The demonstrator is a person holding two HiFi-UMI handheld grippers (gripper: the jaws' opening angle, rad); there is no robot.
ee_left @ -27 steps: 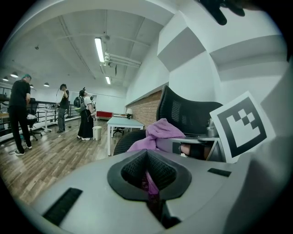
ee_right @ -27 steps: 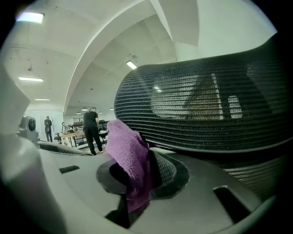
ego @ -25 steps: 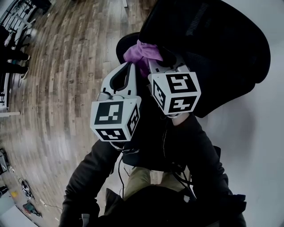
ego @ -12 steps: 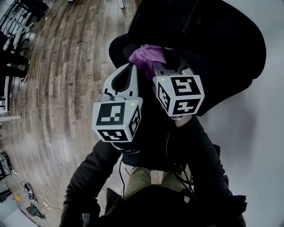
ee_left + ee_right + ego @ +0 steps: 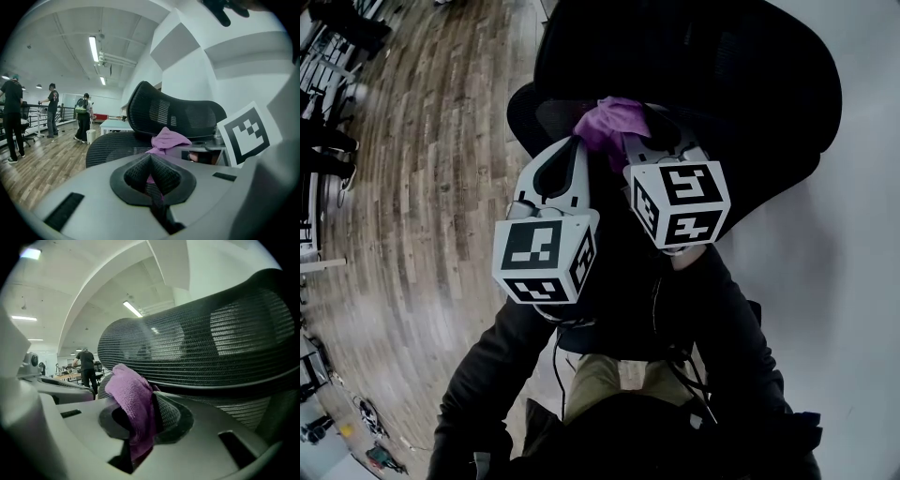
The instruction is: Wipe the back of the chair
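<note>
Firstly, at the far left of the head view lies the brown wooden plank floor (image 5: 422, 187), with no task thing on it. Next comes the left gripper (image 5: 573, 143), white with a marker cube. Its jaws are pressed together and hold nothing. I think it only waits near the work, because one cloth needs one gripper.

Just to its right is the crumpled purple microfibre cloth (image 5: 614, 120). The right gripper (image 5: 630, 141) has it pinched between closed jaws, so that a soft lump stands out past the tips. This seems sensible: the lump, not the hard jaws, should meet the chair. The cloth is at the lower edge of the curved black mesh chair back (image 5: 722, 84), which fills the upper right. Whether the cloth touches the mesh, I cannot tell from above. Wiping looks about to start or just under way.

The left gripper view (image 5: 151, 161) shows what the head view does not. The round black mesh seat (image 5: 108, 145) is in front of the back (image 5: 178, 112), the cloth (image 5: 168, 139) is seen from the side, and several people (image 5: 82, 117) stand far behind in the room.

The right gripper view (image 5: 140, 413) gives the grip itself: the cloth (image 5: 131, 390) runs down between the pads, and the mesh (image 5: 211, 348) is very near above it, with a dark bar across. Only this view shows how close the mesh is.
</note>
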